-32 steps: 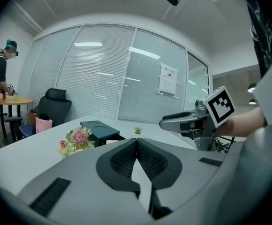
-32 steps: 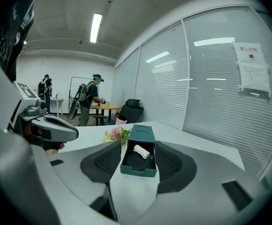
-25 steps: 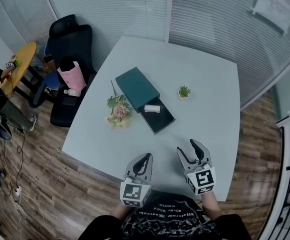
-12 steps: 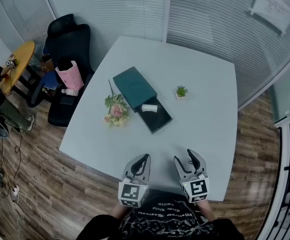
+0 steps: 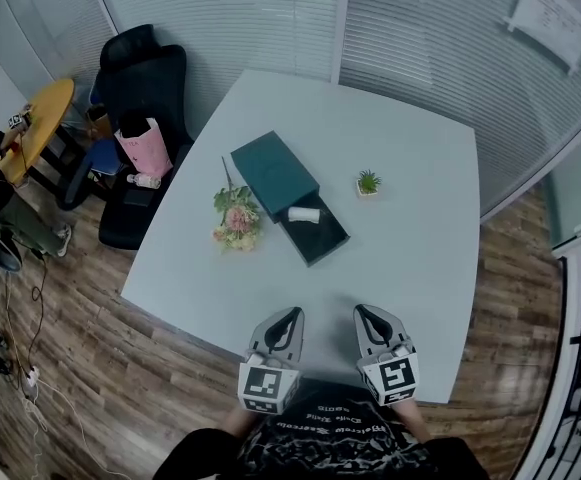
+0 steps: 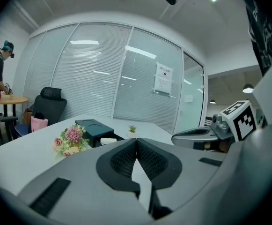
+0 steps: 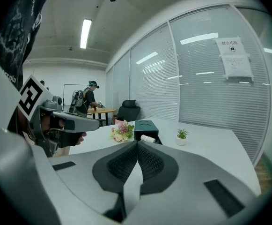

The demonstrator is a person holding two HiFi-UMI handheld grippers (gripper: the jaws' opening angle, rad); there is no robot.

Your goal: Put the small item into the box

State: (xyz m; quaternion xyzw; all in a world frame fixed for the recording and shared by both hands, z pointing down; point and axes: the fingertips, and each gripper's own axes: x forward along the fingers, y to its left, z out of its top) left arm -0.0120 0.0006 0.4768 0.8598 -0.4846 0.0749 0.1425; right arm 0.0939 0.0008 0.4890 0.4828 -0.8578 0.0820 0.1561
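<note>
A dark teal box [image 5: 273,174] lies mid-table with its drawer [image 5: 323,240] pulled out. A small white item [image 5: 305,214] rests in that drawer. Both grippers hover side by side over the table's near edge, well short of the box. My left gripper [image 5: 292,315] is shut and empty, its pads meeting [image 6: 136,139]. My right gripper [image 5: 363,313] has just been closing and now stands shut with nothing between its jaws [image 7: 137,143]. The right gripper view shows the box [image 7: 146,127] and the white item [image 7: 147,138] far ahead.
A bunch of pink flowers [image 5: 236,218] lies left of the box, and a tiny potted plant [image 5: 368,183] stands to its right. Off the table's left are a black office chair [image 5: 140,88], a pink bag [image 5: 144,148] and a yellow round table [image 5: 38,126]. Glass walls with blinds lie behind.
The right gripper's jaws, wide apart before, are now shut, and that gripper has drawn slightly back toward the near edge. The left gripper has kept still.
</note>
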